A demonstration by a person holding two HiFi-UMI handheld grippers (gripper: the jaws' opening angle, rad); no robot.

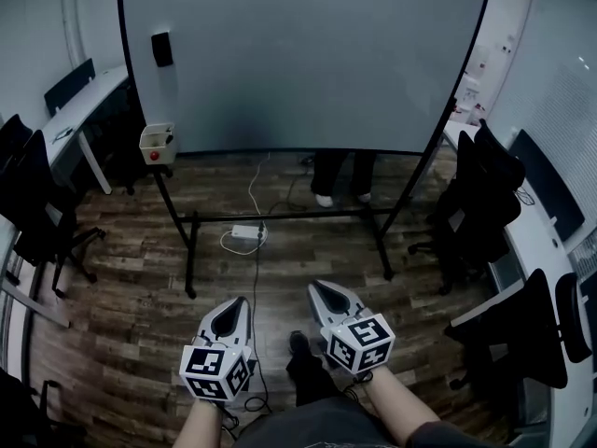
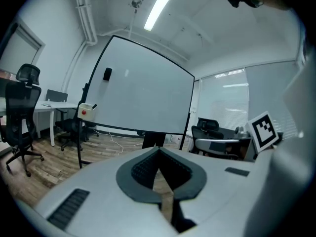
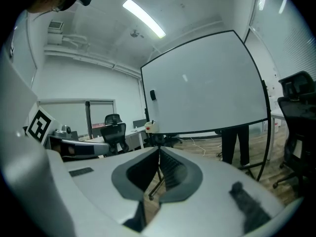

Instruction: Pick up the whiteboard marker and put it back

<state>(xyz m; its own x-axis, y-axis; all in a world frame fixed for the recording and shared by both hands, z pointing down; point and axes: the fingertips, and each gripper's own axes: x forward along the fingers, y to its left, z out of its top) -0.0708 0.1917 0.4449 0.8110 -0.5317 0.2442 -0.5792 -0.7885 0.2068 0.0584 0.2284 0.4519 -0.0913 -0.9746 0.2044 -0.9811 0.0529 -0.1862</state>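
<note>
Low over the wood floor (image 1: 131,306), side by side: left claw (image 1: 240,301) and right claw (image 1: 316,287), both pinched fully closed on nothing. Well ahead, whiteboard marker (image 2: 93,106) poking up from a small box (image 1: 154,147) at the lower left corner of the whiteboard (image 1: 308,54).

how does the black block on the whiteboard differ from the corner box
The black block sits high on the whiteboard; the box, pale with a red spot, hangs at the bottom corner. The block is narrower than the box. Both sit at the board's left.
</note>
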